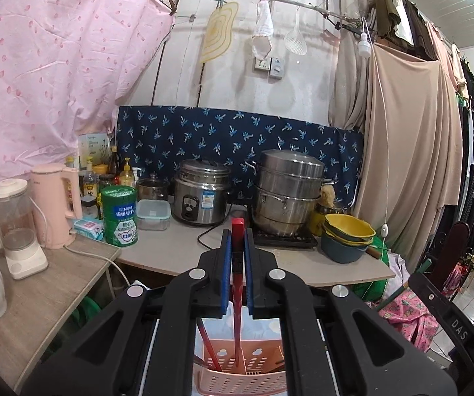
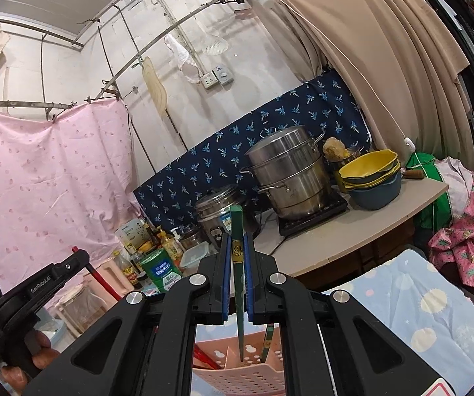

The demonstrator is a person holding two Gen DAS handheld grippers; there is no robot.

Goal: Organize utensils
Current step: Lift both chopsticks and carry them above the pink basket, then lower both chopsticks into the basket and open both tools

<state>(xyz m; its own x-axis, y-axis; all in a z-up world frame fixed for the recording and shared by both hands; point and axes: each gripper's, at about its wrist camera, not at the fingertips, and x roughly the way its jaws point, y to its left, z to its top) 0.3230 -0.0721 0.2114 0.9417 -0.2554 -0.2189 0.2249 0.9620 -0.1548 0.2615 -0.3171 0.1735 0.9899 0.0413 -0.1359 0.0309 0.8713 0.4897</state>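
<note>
My left gripper (image 1: 237,236) is shut on a red chopstick (image 1: 237,264) that points down into a pink perforated utensil basket (image 1: 240,379) below it. Another red chopstick (image 1: 208,346) leans in that basket. My right gripper (image 2: 237,237) is shut on a green chopstick (image 2: 238,280), its tip hanging just over the pink basket (image 2: 237,379). A second green chopstick (image 2: 267,340) and a red one (image 2: 203,358) stand in the basket. The left gripper (image 2: 78,254), held by a hand, shows at the lower left of the right wrist view with its red chopstick.
A counter (image 1: 303,264) behind carries a rice cooker (image 1: 200,194), a steel steamer pot (image 1: 286,191), stacked yellow and blue bowls (image 1: 347,237), a green tin (image 1: 119,214), a pink kettle (image 1: 56,204) and a blender (image 1: 15,227). Cloths hang at the right. A patterned blue cloth (image 2: 418,313) lies under the basket.
</note>
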